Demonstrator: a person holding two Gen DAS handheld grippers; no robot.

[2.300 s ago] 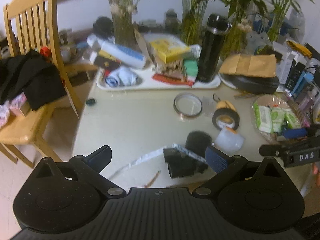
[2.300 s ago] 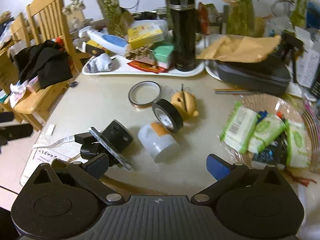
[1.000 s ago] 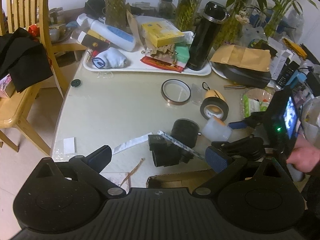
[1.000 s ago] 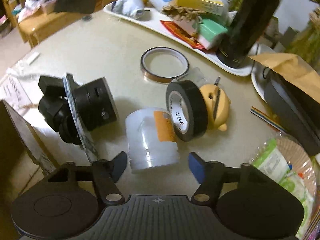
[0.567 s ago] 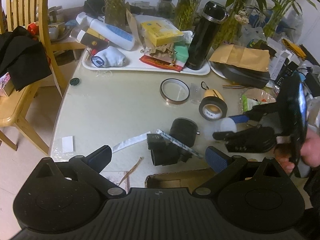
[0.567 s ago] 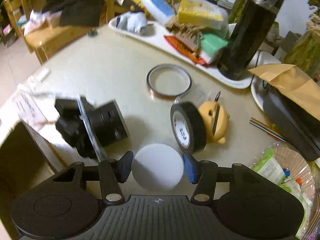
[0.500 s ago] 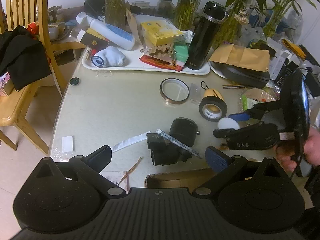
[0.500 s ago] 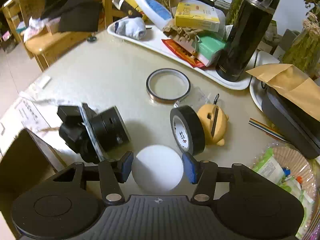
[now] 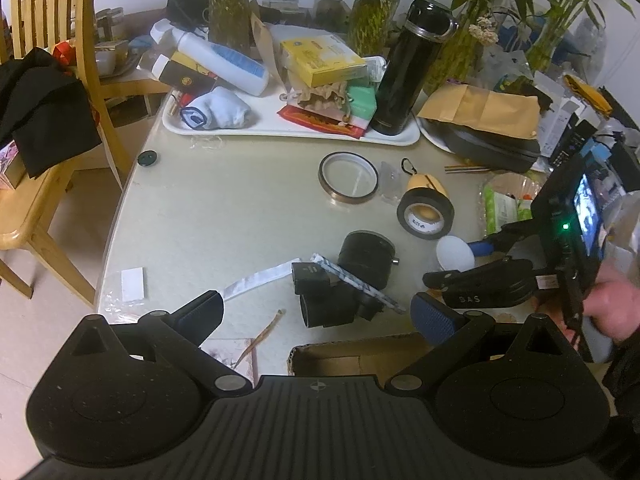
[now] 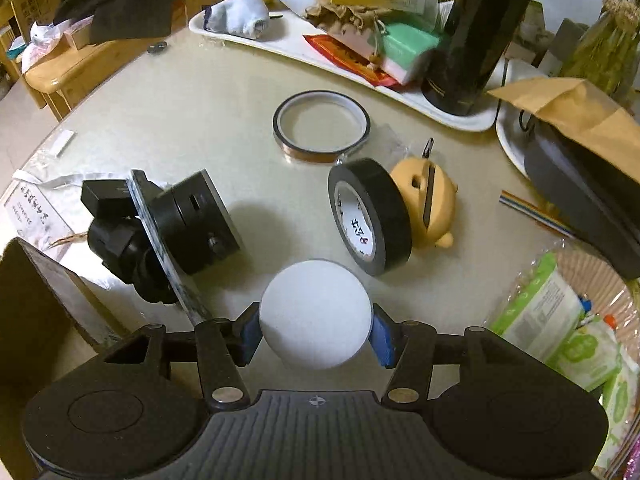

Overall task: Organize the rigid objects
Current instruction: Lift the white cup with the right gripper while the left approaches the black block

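The left gripper (image 9: 316, 312) hung open and empty over the cardboard box (image 9: 360, 354), probably waiting, while the right gripper (image 10: 315, 330) clamped the white jar (image 10: 315, 314) by its sides, lifted clear of the table (image 10: 200, 100) beside the black tape roll (image 10: 370, 216), presumably for boxing.

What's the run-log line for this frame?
right gripper: shut on white jar, lifted | left gripper: open, empty | cardboard box: near edge

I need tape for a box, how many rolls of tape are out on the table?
2. A black roll stands on edge, leaning against a yellow figurine. A thin amber roll lies flat just beyond it, nearer the white tray. More could be hidden under the clutter.
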